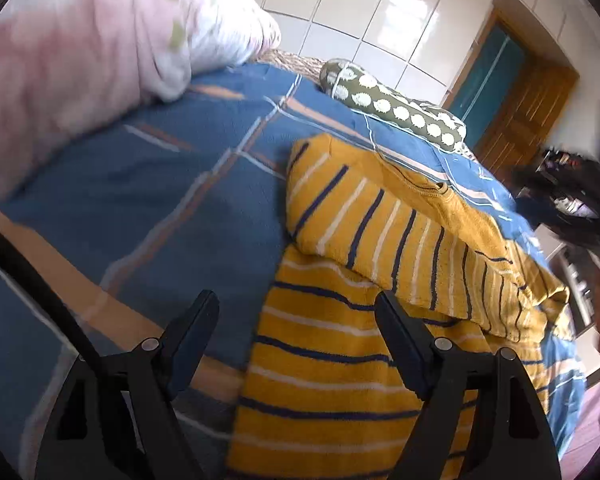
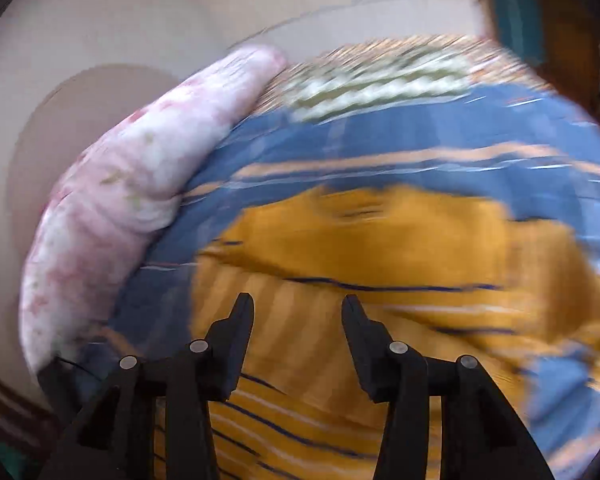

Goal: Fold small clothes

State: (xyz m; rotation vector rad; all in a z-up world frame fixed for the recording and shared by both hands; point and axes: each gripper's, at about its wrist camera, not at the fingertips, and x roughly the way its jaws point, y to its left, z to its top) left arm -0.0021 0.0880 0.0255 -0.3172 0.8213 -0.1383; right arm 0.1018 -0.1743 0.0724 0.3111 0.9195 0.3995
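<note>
Striped top (image 1: 340, 360): mustard yellow, crossed with navy and white bands; laid flat on blue bedspread (image 1: 160, 200), one sleeve folded across.

You are looking across a bed (image 1: 140, 184) covered in a blue sheet crossed with orange and white lines. At its far left lies a pink and white floral quilt (image 1: 100, 40), bunched up. Beside it, along the bed's far edge, rests a long olive bolster (image 1: 396, 108) printed with white shapes. Behind stands a wall of glossy cream wardrobe panels (image 1: 380, 8), catching bright window reflections. To your right is a brown wooden door frame (image 1: 532, 120) around a teal panel.
</note>
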